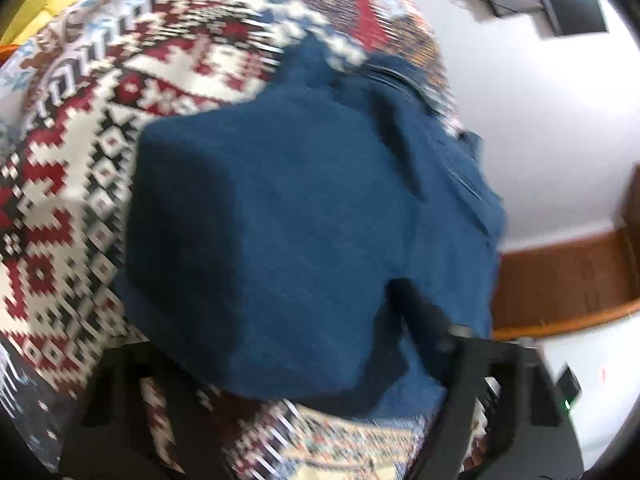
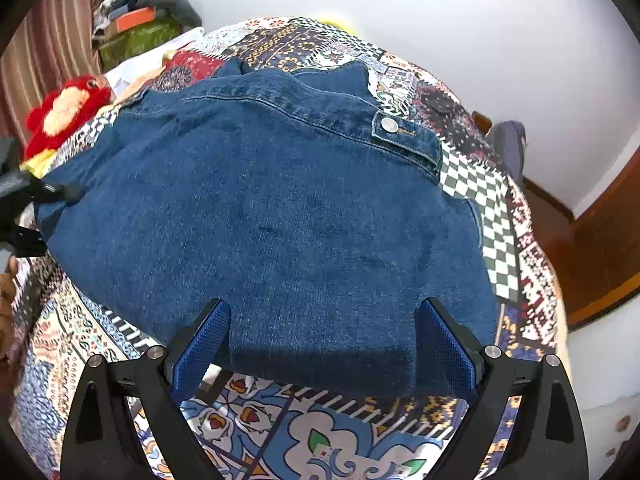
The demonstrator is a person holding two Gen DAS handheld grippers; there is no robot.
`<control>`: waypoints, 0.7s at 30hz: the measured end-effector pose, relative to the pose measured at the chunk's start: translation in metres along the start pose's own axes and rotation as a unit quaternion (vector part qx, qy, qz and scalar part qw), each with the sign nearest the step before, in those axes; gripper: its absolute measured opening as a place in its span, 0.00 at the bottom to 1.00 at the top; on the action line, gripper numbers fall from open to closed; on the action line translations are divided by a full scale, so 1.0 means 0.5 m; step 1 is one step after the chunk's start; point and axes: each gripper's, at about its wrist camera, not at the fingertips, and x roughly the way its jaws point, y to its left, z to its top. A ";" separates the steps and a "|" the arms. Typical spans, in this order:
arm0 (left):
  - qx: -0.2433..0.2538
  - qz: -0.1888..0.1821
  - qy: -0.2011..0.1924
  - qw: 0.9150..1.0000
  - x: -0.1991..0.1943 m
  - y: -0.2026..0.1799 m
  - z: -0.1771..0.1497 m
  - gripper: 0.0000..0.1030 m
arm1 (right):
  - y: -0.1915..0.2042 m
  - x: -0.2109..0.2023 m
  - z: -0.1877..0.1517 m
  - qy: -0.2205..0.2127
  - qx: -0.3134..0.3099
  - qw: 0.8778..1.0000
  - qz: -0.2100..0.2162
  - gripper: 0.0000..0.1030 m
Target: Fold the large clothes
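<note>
The denim jacket (image 2: pixel 272 220) lay spread flat on the patterned bedspread (image 2: pixel 280 432), its near hem just beyond the fingertips of the right gripper (image 2: pixel 320 344). That gripper's blue-padded fingers (image 2: pixel 202 350) stood spread wide, one on each side of the hem, with no fabric pinched between them. A metal button (image 2: pixel 389 124) sat on the waistband tab, well beyond the right finger. A red plush toy (image 2: pixel 66 110) lay far to the left of the fingers.

In the blurred left wrist view, the left gripper (image 1: pixel 296 364) was over the jacket's edge (image 1: pixel 304 220). Its fingers were parted, and cloth lay between and over them; whether they pinched it could not be told.
</note>
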 end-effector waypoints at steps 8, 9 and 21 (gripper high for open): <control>0.077 0.080 -0.082 0.990 -0.041 -0.080 -0.011 0.32 | -0.025 0.010 0.004 0.007 0.043 0.999 0.028 0.92; 0.096 0.091 -0.095 0.987 -0.053 -0.098 -0.013 0.31 | -0.026 0.008 0.005 0.006 0.044 0.999 0.028 0.92; 0.228 0.148 -0.238 0.932 -0.262 -0.206 -0.016 0.28 | 0.048 -0.072 0.072 -0.052 0.044 0.993 0.100 0.92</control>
